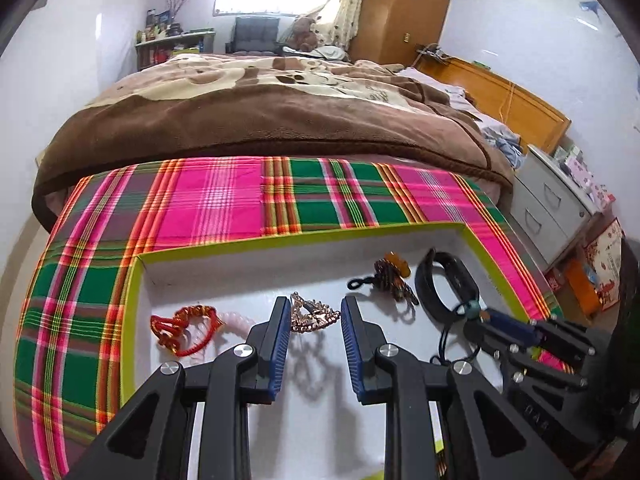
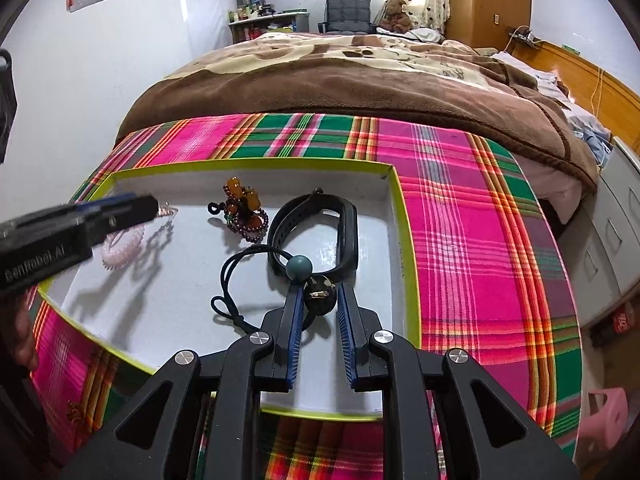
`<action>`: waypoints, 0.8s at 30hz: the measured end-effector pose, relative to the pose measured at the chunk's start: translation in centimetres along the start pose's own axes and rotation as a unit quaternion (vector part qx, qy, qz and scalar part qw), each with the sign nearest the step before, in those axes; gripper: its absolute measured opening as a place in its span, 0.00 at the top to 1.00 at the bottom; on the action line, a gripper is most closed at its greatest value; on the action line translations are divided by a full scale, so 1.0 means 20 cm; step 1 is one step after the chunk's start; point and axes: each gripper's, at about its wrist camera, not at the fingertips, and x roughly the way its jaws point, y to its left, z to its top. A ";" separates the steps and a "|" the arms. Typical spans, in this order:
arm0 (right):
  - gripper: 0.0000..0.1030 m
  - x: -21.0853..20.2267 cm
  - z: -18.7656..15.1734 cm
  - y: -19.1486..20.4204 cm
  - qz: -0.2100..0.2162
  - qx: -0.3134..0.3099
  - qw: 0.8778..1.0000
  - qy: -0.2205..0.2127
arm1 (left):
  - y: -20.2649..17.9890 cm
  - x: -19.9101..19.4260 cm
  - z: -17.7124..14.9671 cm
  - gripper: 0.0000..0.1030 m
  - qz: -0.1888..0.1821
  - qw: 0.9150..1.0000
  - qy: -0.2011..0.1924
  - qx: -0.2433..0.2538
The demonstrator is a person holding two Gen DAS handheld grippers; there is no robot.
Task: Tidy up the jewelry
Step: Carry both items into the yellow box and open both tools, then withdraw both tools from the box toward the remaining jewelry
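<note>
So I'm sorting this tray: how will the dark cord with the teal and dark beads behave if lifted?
The dark cord looks limp, so it will probably dangle. Its round teal bead and dark bead may swing or roll.

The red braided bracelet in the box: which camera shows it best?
The left wrist view. There the red braided bracelet lies in plain sight on the floor of the box, left of the left tool. The right wrist view does not show it.

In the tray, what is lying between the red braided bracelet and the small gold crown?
A pale pink spiral hair tie lies between the red braided bracelet and the small gold crown, on the tray floor. The left wrist view shows it, partly hidden behind the left tongs.
</note>
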 end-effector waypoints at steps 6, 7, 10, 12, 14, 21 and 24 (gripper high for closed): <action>0.82 0.00 0.00 0.00 -0.005 -0.001 1.000 0.000 | 0.00 0.00 -0.01 0.75 0.006 1.000 0.001 0.003; 0.82 0.01 0.01 0.00 -0.005 -0.002 1.000 0.002 | 0.00 0.01 -0.01 0.75 0.006 1.000 0.004 0.002; 0.82 0.01 0.01 0.00 -0.006 0.000 1.000 0.000 | 0.01 0.01 -0.01 0.75 0.000 1.000 0.003 -0.009; 0.82 0.01 0.01 0.00 -0.004 -0.001 1.000 0.000 | 0.02 0.02 -0.01 0.75 0.001 1.000 0.006 -0.014; 0.82 0.01 0.01 0.00 -0.007 -0.002 1.000 -0.001 | 0.02 0.01 -0.02 0.75 0.002 1.000 0.003 -0.009; 0.67 -0.01 0.01 0.00 -0.009 -0.002 1.000 -0.011 | 0.00 -0.03 -0.02 0.71 0.000 1.000 -0.004 -0.005; 0.67 -0.01 0.01 0.00 -0.011 0.000 1.000 -0.011 | 0.00 -0.04 -0.02 0.70 -0.001 1.000 -0.004 -0.009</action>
